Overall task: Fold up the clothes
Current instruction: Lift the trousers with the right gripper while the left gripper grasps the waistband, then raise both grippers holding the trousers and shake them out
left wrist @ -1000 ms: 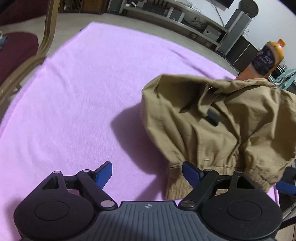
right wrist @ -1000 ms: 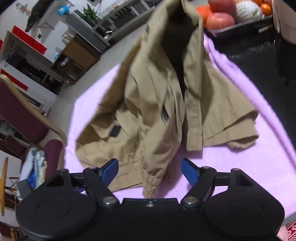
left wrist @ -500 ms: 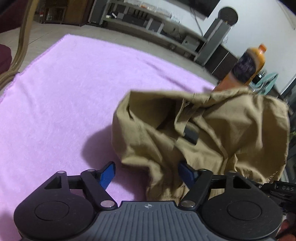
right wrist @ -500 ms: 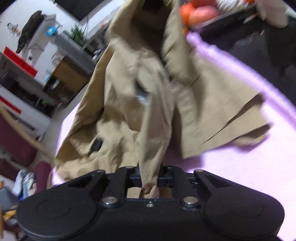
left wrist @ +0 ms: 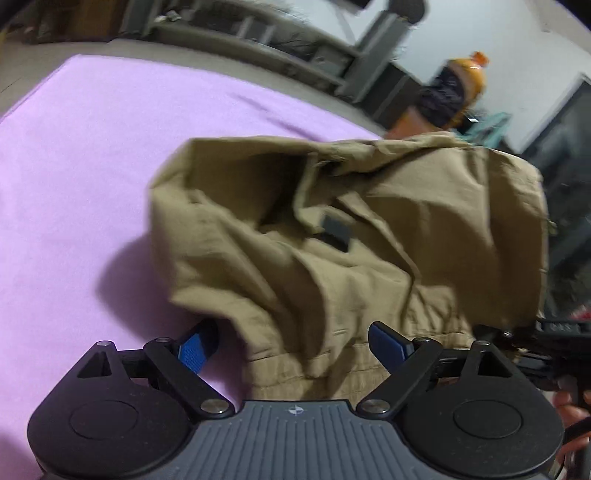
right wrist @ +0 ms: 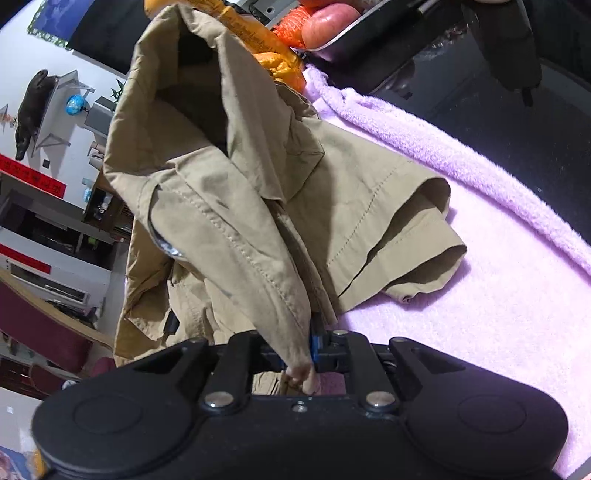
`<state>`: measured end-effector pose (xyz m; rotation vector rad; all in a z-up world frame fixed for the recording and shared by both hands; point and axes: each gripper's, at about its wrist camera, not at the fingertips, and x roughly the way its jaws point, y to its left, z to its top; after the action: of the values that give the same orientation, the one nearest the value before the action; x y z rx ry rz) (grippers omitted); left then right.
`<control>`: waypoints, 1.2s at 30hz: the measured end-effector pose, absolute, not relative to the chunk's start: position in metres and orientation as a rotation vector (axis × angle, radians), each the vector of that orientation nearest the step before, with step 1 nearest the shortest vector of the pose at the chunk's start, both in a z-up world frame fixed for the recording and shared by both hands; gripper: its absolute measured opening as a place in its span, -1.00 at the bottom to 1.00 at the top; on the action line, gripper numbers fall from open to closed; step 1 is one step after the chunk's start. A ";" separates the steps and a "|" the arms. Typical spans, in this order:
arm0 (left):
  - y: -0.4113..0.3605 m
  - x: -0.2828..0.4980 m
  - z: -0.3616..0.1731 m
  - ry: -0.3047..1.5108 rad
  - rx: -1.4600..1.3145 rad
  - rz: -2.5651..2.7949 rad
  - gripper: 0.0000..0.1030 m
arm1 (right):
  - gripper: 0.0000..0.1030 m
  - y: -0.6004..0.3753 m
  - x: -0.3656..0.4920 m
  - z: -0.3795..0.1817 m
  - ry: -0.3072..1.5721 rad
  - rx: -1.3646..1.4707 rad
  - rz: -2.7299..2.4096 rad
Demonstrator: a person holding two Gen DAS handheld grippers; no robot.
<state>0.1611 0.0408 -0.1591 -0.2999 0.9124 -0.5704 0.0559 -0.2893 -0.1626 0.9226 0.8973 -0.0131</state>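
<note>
A crumpled khaki cotton jacket (left wrist: 351, 236) is seen heaped on a lilac fleece blanket (left wrist: 74, 166) that covers the desk. In the left wrist view the garment fills the centre and right of the frame, with a small black patch on its front and its gathered hem lying low in the picture. The left gripper (left wrist: 295, 343) is held with its jaws wide apart; the hem is seen between the blue pads, but nothing is pressed by them.

In the right wrist view the right gripper (right wrist: 303, 354) is seen at the lower centre with its jaws nearly together, opening very slightly, and a stitched edge of the jacket (right wrist: 236, 206) is pinched between them. From that point the cloth is drawn up toward the upper left of the frame, while a short cuffed sleeve is spread on the blanket (right wrist: 480, 295) at centre right.

An orange drink bottle with a dark label (left wrist: 450, 92) is seen at the upper right of the left view, behind the jacket. A metal tray of red and orange fruit (right wrist: 332, 26) is seen at the top of the right view.
</note>
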 end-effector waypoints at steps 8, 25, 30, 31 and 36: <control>0.037 0.169 -0.166 0.963 -0.378 -0.585 0.05 | -0.61 -0.298 0.058 -0.171 0.909 0.973 0.056; 0.086 0.107 0.048 0.766 -0.600 -0.600 -0.83 | -0.79 -0.241 0.034 0.047 0.657 0.714 0.325; 0.154 0.040 0.171 0.397 -0.813 -0.664 -0.82 | -0.79 -0.248 -0.013 0.210 0.267 0.679 0.427; 0.167 0.023 0.187 0.323 -0.860 -0.679 -0.80 | -0.79 -0.252 -0.028 0.236 0.189 0.673 0.447; 0.181 -0.040 0.218 0.220 -0.883 -0.604 -0.82 | -0.78 -0.251 -0.067 0.272 0.091 0.688 0.500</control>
<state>-0.0404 0.1806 0.2183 -0.8827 0.2201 -0.6041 -0.0669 -0.2513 0.2718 0.6877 0.0907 0.5002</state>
